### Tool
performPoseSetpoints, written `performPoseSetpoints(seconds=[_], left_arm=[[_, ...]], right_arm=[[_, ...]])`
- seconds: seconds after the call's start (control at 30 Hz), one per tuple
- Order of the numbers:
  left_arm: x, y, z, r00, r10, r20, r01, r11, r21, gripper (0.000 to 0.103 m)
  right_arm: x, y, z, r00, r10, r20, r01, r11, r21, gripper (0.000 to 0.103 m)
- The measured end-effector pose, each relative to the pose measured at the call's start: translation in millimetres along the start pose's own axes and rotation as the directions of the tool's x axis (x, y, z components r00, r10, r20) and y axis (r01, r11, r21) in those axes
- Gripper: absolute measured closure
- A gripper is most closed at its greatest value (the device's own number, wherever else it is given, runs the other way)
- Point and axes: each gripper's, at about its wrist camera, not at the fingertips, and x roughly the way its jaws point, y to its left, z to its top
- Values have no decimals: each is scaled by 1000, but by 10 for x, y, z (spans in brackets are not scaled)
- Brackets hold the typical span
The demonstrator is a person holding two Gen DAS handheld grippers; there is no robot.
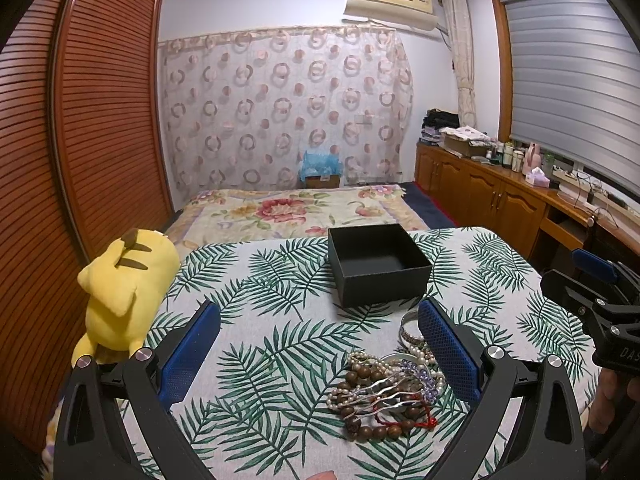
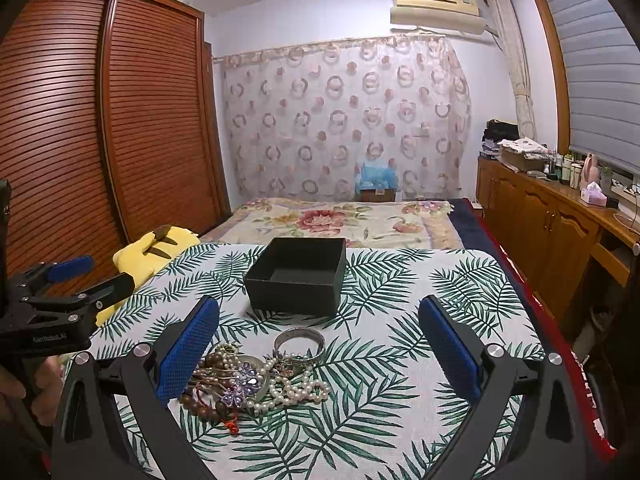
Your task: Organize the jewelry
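Observation:
A pile of jewelry (image 1: 386, 390) lies on the leaf-print tablecloth (image 1: 260, 320): brown wooden beads, pearl strands, a silver hair comb with purple flowers, a red cord and a silver bangle (image 1: 409, 330). An open, empty black box (image 1: 378, 264) stands just beyond it. My left gripper (image 1: 320, 348) is open and empty, with the pile between its fingers near the right one. In the right wrist view the pile (image 2: 256, 380) lies by the left finger of my open, empty right gripper (image 2: 320, 344). The bangle (image 2: 299, 342) and box (image 2: 298, 276) lie ahead.
A yellow plush toy (image 1: 124, 292) sits at the table's left edge. A bed with a floral blanket (image 1: 296, 210) lies beyond the table. A wooden wardrobe (image 1: 80, 140) stands on the left. A wooden cabinet (image 1: 500, 192) with clutter runs along the right.

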Motion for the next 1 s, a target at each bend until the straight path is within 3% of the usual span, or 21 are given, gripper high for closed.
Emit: performPoseSetpoints(seconds=[1.0], left_arm=[[-32, -52, 8, 1000, -4, 2, 4, 1000, 1, 8]], right_arm=[[-23, 14, 6, 1000, 2, 4, -2, 1000, 1, 3]])
